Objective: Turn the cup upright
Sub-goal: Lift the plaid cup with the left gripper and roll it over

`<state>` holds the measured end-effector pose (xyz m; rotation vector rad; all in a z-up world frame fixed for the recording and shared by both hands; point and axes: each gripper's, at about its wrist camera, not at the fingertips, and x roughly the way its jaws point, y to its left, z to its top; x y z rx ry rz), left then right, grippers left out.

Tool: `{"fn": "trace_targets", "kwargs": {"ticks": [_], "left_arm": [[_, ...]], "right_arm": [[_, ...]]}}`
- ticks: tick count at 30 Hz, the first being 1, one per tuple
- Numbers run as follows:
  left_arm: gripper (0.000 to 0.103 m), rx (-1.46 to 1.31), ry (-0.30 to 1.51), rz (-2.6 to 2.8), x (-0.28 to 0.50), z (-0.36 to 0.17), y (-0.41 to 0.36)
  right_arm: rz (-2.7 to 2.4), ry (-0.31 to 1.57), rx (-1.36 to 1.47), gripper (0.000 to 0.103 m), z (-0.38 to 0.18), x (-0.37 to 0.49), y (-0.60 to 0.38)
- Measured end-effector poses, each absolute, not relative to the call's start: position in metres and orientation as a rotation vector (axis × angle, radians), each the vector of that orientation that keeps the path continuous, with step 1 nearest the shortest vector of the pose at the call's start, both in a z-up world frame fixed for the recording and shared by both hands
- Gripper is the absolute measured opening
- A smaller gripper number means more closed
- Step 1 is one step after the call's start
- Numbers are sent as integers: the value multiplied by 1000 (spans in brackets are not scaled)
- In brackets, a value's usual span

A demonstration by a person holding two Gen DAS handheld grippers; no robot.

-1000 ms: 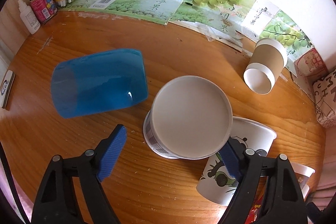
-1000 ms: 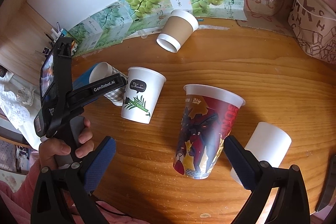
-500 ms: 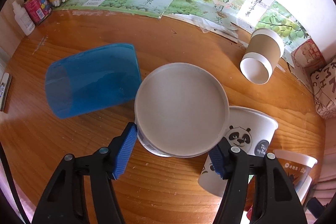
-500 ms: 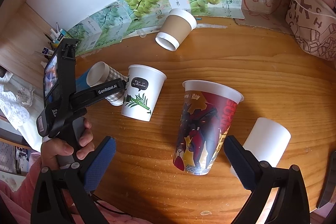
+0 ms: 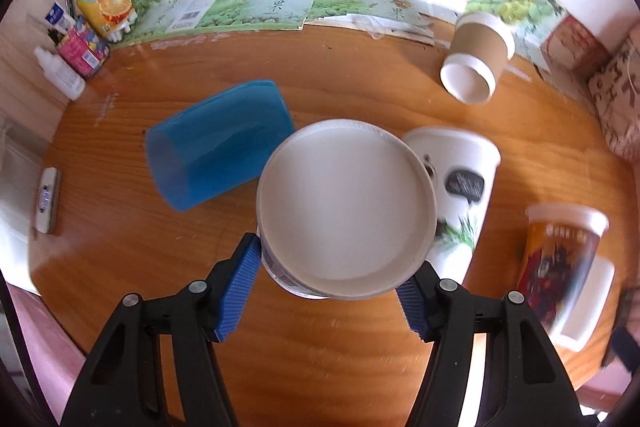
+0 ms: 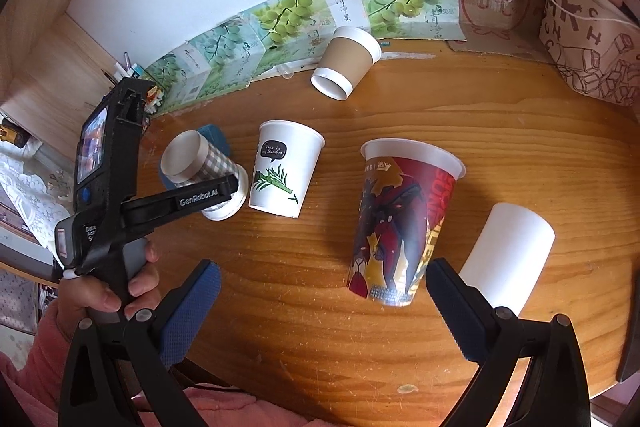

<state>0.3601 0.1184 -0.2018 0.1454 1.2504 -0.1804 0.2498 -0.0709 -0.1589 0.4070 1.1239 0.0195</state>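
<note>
While left gripper [image 5: 328, 267] clamps checked cup [image 5: 346, 213] | blue cup [image 5: 218, 143], bamboo cup [image 5: 460, 191] flank | right gripper [image 6: 320, 311] agape, empty

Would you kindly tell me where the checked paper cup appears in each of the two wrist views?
Left wrist view: the checked paper cup fills the centre, base toward the camera, between the left gripper fingers.
Right wrist view: it sits at middle left, tilted, behind the GenRobot.AI arm.
Shared landmark: the bamboo cup stands beside it.

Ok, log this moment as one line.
left hand-held gripper: shut on checked cup, tilted | right hand-held gripper: open, idle | blue cup: on side
</note>
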Motion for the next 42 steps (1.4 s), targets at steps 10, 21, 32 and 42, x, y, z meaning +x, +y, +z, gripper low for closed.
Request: {"fn": "trace_targets", "kwargs": {"ticks": [10,21,32,42], "left_arm": [[68,166,1358,-243,311,-187,122],[68,234,1419,-312,253,-180,115],[68,350,1520,-375,223,-194,98],[68,434,1585,-383,220,-209,74]], "right_arm": [[-18,1077,430,103,-146,204,-73],[0,1003,421,103,-138,147,-58],[-15,986,469,103,-141,101,-52],[-27,1020,502,103,-152,88,-53]]}}
